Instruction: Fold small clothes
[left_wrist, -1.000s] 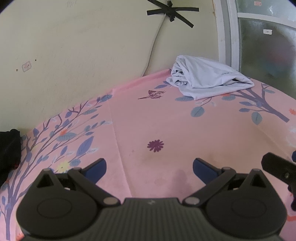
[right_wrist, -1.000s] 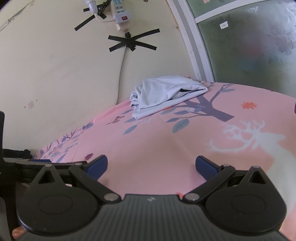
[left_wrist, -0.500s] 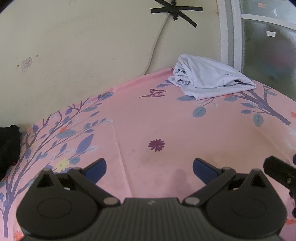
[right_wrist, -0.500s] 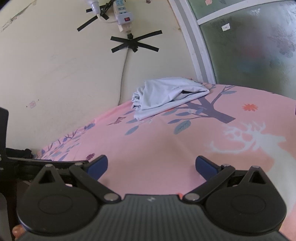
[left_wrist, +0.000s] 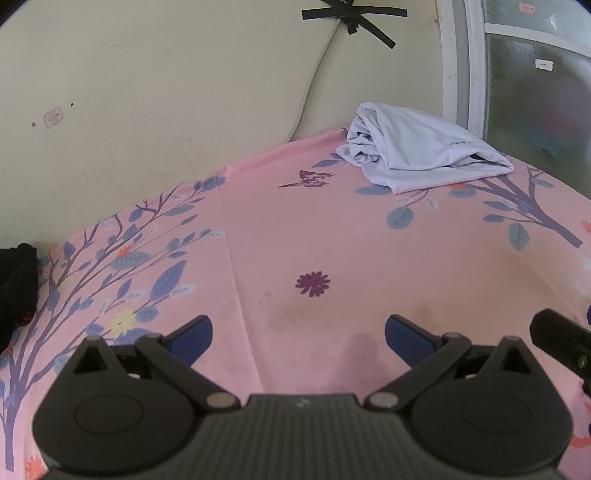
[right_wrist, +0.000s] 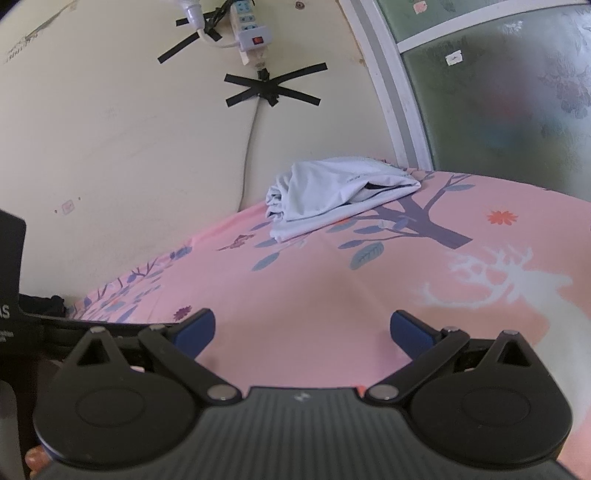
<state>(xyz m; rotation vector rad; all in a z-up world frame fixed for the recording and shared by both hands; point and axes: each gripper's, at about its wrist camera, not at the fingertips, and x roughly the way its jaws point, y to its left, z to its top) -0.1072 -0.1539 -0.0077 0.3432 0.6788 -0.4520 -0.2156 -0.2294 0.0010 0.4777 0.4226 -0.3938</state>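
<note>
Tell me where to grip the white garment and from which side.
Grip the white garment at its near flat edge, where the thin layers lie against the pink sheet, coming in low from the front. The wall-side end is a bunched roll, probably too thick to pinch. Both the left gripper and right gripper are open.

A pink bedsheet printed with purple branches, blue-grey leaves and small flowers (left_wrist: 332, 240) covers the flat surface, and in the right wrist view a white deer print (right_wrist: 517, 284) lies on it at about 3 o'clock. A cream painted wall (left_wrist: 166, 92) rises behind the sheet. On the wall at 12 o'clock, crossed strips of black tape (right_wrist: 271, 88) pin a thin pale cable (right_wrist: 249, 147) that runs down to the sheet's far edge, and a white power strip with a red switch (right_wrist: 251, 29) hangs just above the tape. A white-framed frosted glass window (right_wrist: 498, 92) fills the area toward 2 o'clock. A dark fabric bundle (left_wrist: 14, 288) sits at 9 o'clock, at the sheet's left edge.
</note>
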